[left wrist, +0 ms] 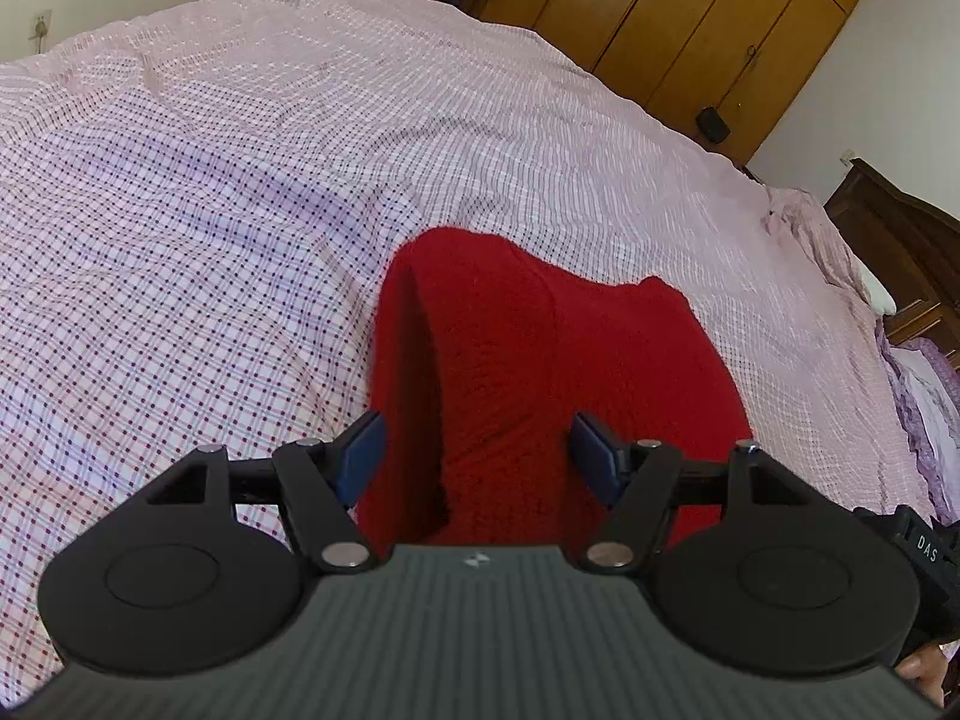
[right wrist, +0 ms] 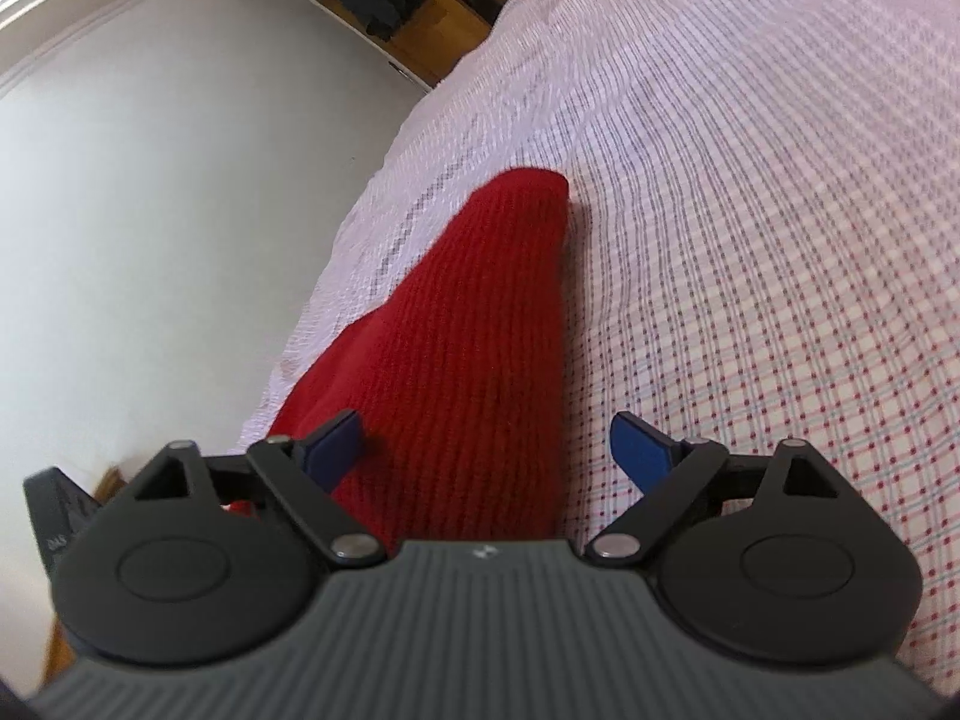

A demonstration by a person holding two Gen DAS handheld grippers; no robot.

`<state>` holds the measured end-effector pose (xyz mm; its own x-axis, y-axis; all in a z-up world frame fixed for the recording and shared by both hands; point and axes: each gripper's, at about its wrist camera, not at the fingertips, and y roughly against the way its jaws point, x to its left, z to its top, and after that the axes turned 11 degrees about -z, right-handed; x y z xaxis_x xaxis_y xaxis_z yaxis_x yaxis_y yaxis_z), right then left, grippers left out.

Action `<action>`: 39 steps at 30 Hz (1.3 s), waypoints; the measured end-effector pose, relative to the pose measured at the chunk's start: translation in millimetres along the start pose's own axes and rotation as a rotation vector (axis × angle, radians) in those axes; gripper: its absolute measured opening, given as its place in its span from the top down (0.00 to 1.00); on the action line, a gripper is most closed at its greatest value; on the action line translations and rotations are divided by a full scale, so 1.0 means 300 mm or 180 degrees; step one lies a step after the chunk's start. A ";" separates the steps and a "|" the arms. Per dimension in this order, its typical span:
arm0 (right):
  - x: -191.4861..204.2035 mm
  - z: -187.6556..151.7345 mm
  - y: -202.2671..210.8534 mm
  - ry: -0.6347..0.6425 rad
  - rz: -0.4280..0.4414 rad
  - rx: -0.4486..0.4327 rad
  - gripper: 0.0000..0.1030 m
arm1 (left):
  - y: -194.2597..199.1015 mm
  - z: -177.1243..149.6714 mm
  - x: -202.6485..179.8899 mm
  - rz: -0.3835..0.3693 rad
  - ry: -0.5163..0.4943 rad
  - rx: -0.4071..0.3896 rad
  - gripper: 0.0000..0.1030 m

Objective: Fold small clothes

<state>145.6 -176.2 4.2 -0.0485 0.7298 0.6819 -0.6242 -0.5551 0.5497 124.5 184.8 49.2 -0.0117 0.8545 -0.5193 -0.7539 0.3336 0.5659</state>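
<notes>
a fuzzy red knitted garment [left wrist: 540, 372] lies folded on a bed covered by a pink-and-white checked bedspread with small dark dots [left wrist: 198, 276]. in the left wrist view the garment sits at the centre, stretching from the gripper body toward twelve o'clock, with a long fold crease running up its left part and a second rounded corner out at two o'clock. the left gripper [left wrist: 477, 456] hovers over its near end with the blue-padded fingers [left wrist: 363, 456] spread well apart; the red knit shows between them, but neither pad presses on it, so nothing is gripped. at four o'clock a dark piece of the other tool and a bit of a hand [left wrist: 921, 663] peek in at the edge.

in the right wrist view the same garment [right wrist: 474, 348] runs as a ribbed red strip from six o'clock up to a blunt end near twelve o'clock, lying close to the bed's edge at nine o'clock. the right gripper [right wrist: 486, 450] stands wide apart too: its left pad [right wrist: 333, 447] rests over the red knit, its right pad [right wrist: 639, 450] over bare bedspread, and no cloth is pinched.

wooden wardrobes [left wrist: 708, 18] stand beyond the bed at one o'clock in the left view, and a dark wooden headboard [left wrist: 900, 240] shows at three o'clock. a white wall [right wrist: 168, 192] fills the nine to eleven o'clock area of the right view.
</notes>
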 end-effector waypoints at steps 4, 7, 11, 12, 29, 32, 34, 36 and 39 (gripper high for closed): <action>-0.024 0.005 -0.010 -0.0102 0.0087 0.0109 0.11 | -0.007 -0.002 0.012 -0.0024 0.0036 0.0014 0.27; -0.026 0.008 -0.003 -0.0050 0.0124 0.0150 0.11 | -0.009 0.000 0.019 -0.0045 0.0044 0.0028 0.26; -0.028 0.008 -0.007 -0.0014 0.0177 0.0221 0.09 | -0.015 0.004 0.030 -0.0076 0.0072 0.0042 0.25; -0.032 0.009 -0.015 -0.0035 0.0187 0.0239 0.06 | -0.019 0.003 0.035 -0.0081 0.0093 0.0041 0.24; 0.028 0.001 -0.177 -0.0104 0.0723 0.0554 0.31 | -0.071 -0.009 0.126 -0.0628 0.0431 0.0077 0.29; 0.033 0.021 -0.136 -0.0267 0.0832 0.0588 0.36 | -0.056 0.000 0.106 -0.0738 0.0383 0.0084 0.34; 0.043 0.033 -0.104 -0.0423 0.0962 0.0619 0.37 | -0.043 0.008 0.081 -0.0828 0.0381 0.0086 0.36; 0.055 0.052 -0.060 -0.0482 0.1032 0.0611 0.37 | -0.027 0.012 0.056 -0.0929 0.0448 0.0077 0.36; 0.040 0.083 0.028 -0.0481 0.1112 0.0643 0.37 | 0.004 -0.005 0.002 -0.1069 0.0518 0.0107 0.37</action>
<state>159.1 -182.0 29.0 -0.1057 0.4258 0.8986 -0.4247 -0.8364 0.3464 122.5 185.0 48.7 0.1264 0.6216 -0.7731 -0.7115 0.5998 0.3660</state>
